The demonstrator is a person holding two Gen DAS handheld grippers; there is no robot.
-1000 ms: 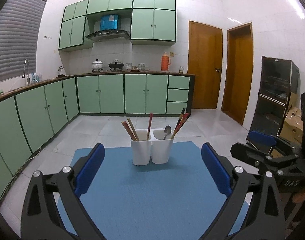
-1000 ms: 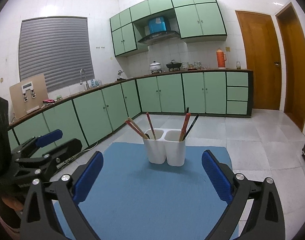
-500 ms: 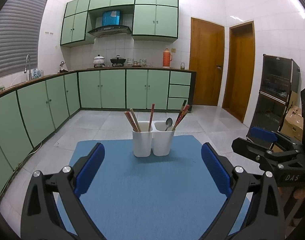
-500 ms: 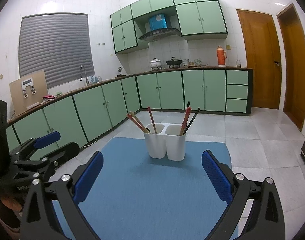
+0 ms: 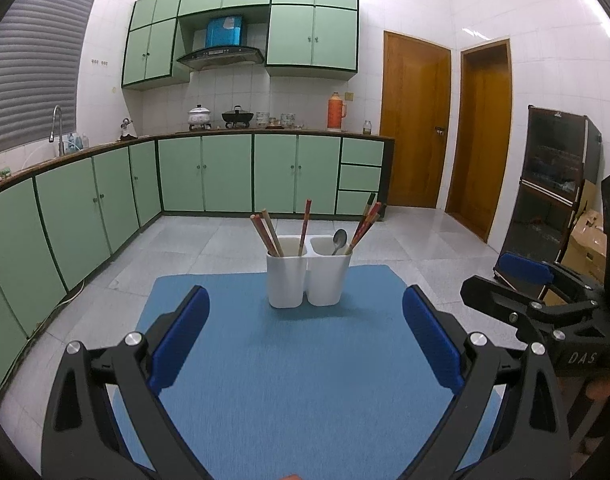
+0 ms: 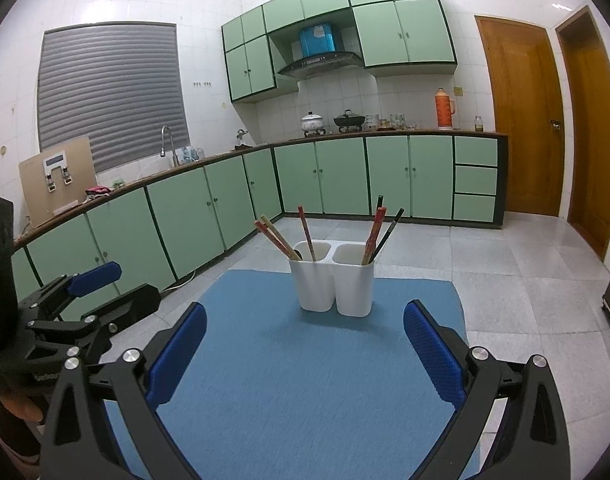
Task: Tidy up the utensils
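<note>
Utensils stand in a white twin-cup holder (image 5: 308, 271) at the far middle of the blue mat (image 5: 305, 380); it looks light and easily tipped. Chopsticks (image 5: 267, 235) are thin, stiff, slick: pinch high on the shaft. The spoon (image 5: 339, 240) offers only its bowl. Left tool (image 5: 305, 340) and right tool (image 6: 305, 348) are spread, empty, well short.

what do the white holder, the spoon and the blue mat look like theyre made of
White holder: probably plastic, matte and smooth, with rounded moulded corners; glazed ceramic is not ruled out.
Spoon: looks like metal, its bowl grey and reflective.
Blue mat: seems a thin woven fabric or felt, with fine ribbed texture and no shine.
</note>
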